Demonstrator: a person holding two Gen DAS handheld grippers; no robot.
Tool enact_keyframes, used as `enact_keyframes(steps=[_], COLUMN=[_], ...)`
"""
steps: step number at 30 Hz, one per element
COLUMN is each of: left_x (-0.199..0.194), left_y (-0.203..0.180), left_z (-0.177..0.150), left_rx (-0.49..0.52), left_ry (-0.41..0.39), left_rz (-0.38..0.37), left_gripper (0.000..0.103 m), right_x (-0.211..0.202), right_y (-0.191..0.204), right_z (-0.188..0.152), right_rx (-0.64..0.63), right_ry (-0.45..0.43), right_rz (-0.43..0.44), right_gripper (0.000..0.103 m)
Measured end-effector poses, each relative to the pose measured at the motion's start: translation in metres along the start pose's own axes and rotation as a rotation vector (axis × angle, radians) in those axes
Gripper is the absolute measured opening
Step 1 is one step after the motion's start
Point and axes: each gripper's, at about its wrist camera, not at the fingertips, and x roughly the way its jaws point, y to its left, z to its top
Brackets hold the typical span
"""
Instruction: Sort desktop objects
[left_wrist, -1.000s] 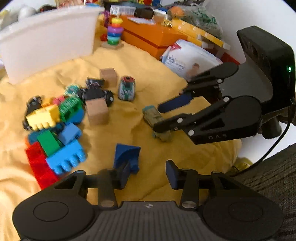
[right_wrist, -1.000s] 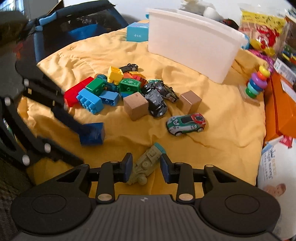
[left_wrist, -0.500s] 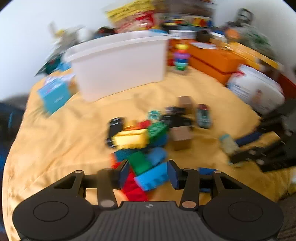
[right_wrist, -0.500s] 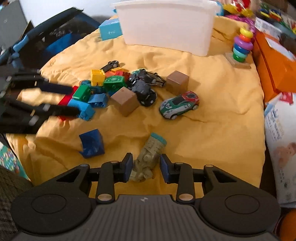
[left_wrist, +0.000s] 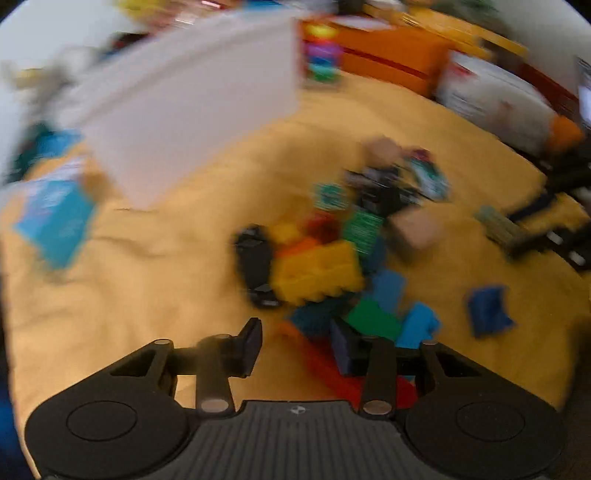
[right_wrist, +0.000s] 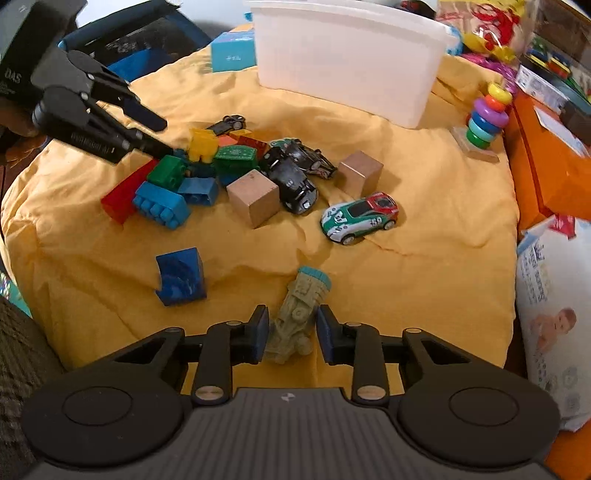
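Note:
A pile of coloured building bricks (right_wrist: 166, 184), toy cars and two wooden cubes (right_wrist: 253, 197) lies on a yellow cloth (right_wrist: 424, 280). My left gripper (left_wrist: 295, 341) is open and empty, low over the left edge of the pile; it also shows in the right wrist view (right_wrist: 147, 133), by the yellow brick (right_wrist: 202, 145). My right gripper (right_wrist: 290, 332) has its jaws on either side of an olive toy vehicle (right_wrist: 299, 314), with small gaps showing. A dark blue brick (right_wrist: 181, 277) lies alone to its left. The left wrist view is blurred.
A white plastic bin (right_wrist: 347, 55) stands at the back of the cloth. A ring stacker toy (right_wrist: 484, 122) and an orange box (right_wrist: 546, 155) stand at the right, a wipes pack (right_wrist: 550, 325) at the near right. A blue box (right_wrist: 232, 51) sits left of the bin.
My left gripper has swung left from the dark blue brick to the brick pile. The right gripper has stayed around the olive vehicle, and its view has shifted.

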Motion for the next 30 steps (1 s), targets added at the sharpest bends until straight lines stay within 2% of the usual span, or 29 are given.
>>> enact_keyframes(steps=[3,7,9,13,15,16,17,18,19,21,22,24,26,30], left_x=[0.006,0.016,0.015,0.006,-0.004,-0.009,-0.015,-0.021,-0.027,-0.037,-0.041,-0.046,-0.046,-0.038], left_y=[-0.011,-0.015,-0.016,-0.005,-0.004,-0.006,-0.008,-0.011,-0.013,-0.016,-0.017,-0.02,-0.022,-0.031], left_z=[0.007,0.011,0.009,0.001,-0.005,-0.008,-0.009,-0.01,-0.009,-0.007,-0.006,-0.002,-0.002,-0.004], left_rx=[0.121,0.135,0.091,-0.098,-0.182,-0.207,-0.224,-0.241,-0.255,-0.282,-0.293,-0.309,-0.312,-0.288], left_ry=[0.008,-0.005,-0.022,-0.081,-0.125,-0.143,-0.159,-0.175,-0.189,-0.216,-0.224,-0.241,-0.24,-0.195], left_rz=[-0.024,-0.023,-0.024,-0.018,-0.011,0.0,0.014,0.024,0.028,0.031,0.031,0.032,0.035,0.052], left_gripper=[0.041,0.038,0.034,0.03,0.029,0.028,0.027,0.027,0.026,0.021,0.02,0.012,0.012,0.012], right_x=[0.001,0.005,0.007,0.01,0.012,0.013,0.013,0.013,0.012,0.008,0.005,-0.003,-0.004,0.005], right_y=[0.0,0.001,0.001,0.0,-0.003,-0.003,-0.003,-0.001,0.0,0.001,0.0,-0.001,-0.002,-0.006], right_z=[-0.002,-0.002,-0.002,-0.003,-0.004,-0.004,-0.004,-0.004,-0.004,-0.002,0.0,0.003,0.007,0.008], right_rx=[0.019,0.046,0.062,0.099,0.134,0.144,0.139,0.115,0.087,0.037,0.011,-0.059,-0.116,-0.133], right_ry=[0.005,0.013,0.015,0.009,0.003,-0.001,-0.011,-0.023,-0.031,-0.047,-0.064,-0.102,-0.111,-0.088], right_rz=[-0.007,-0.01,-0.013,-0.017,-0.02,-0.018,-0.018,-0.027,-0.033,-0.038,-0.037,-0.04,-0.066,-0.056], right_gripper=[0.034,0.035,0.035,0.036,0.045,0.045,0.042,0.035,0.035,0.028,0.028,0.028,0.028,0.028])
